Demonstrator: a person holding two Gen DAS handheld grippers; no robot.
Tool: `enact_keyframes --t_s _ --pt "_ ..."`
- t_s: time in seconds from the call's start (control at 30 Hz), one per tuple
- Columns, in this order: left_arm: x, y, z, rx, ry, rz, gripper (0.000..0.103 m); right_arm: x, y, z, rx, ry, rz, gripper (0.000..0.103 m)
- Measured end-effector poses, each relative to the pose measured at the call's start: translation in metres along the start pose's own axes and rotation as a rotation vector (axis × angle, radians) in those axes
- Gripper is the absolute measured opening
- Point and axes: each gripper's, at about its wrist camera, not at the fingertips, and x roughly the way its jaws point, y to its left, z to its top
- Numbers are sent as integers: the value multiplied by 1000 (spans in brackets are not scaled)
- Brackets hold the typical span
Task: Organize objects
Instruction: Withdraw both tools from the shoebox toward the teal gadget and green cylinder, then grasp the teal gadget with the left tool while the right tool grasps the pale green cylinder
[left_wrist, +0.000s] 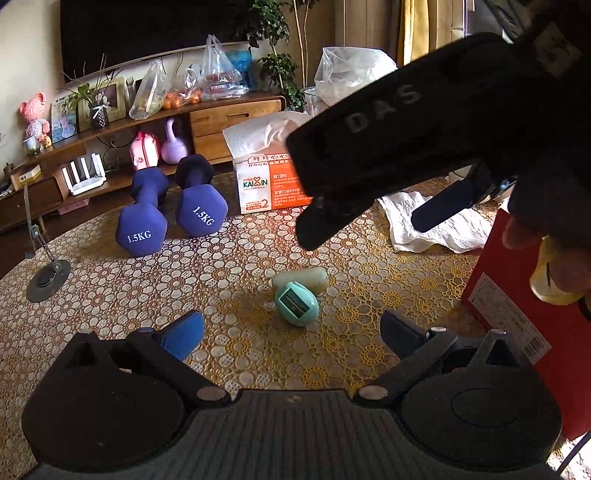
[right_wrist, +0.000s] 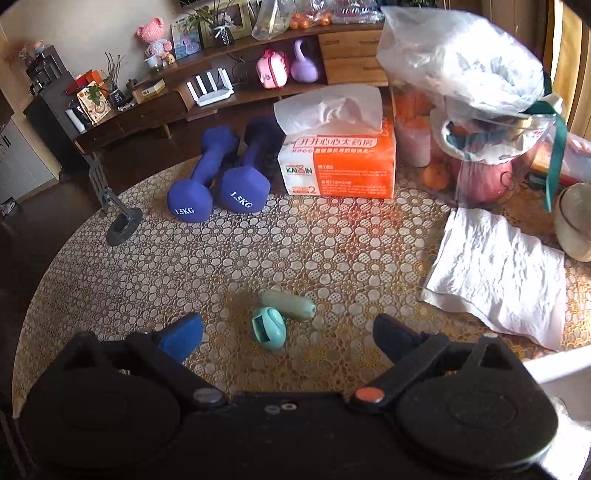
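A teal egg-shaped pencil sharpener (left_wrist: 296, 308) lies on the patterned tablecloth with a pale green cylinder (left_wrist: 306, 279) touching it behind. Both also show in the right wrist view, the sharpener (right_wrist: 269, 328) and the cylinder (right_wrist: 290, 304). My left gripper (left_wrist: 291, 332) is open and empty, with the sharpener just ahead between its fingers. My right gripper (right_wrist: 284, 336) is open and empty, with the sharpener between its fingertips. The right gripper also shows from the side in the left wrist view (left_wrist: 364, 218), above the table.
Two blue 1.5KG dumbbells (right_wrist: 218, 184) and an orange tissue box (right_wrist: 338, 162) stand behind. A crumpled white cloth (right_wrist: 498, 273) lies right, with plastic bags of fruit (right_wrist: 472, 110) beyond. A red box (left_wrist: 524, 332) stands at right. A small metal stand (left_wrist: 46, 277) is at left.
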Motion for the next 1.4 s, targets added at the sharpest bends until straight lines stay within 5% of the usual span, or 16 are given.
enact_keyframes --t_s 0.43,0.63,0.8,0.9,1.0,1.4 --pt "47 -1 -2 -64 -19 36 101 73 -5 21 81 143 38 79" --pt "52 -6 -2 -42 -29 44 85 79 -4 23 106 154 59 72" --pt "56 -10 -4 -41 -3 42 54 80 2 22 82 150 7 62" --pt "58 -10 -6 -57 15 53 43 82 -1 20 93 152 -14 50" --pt "56 -11 -7 -53 16 53 36 81 -3 18 110 142 -11 49" --pt "35 3 -9 -83 24 47 36 52 -9 5 148 89 -3 48"
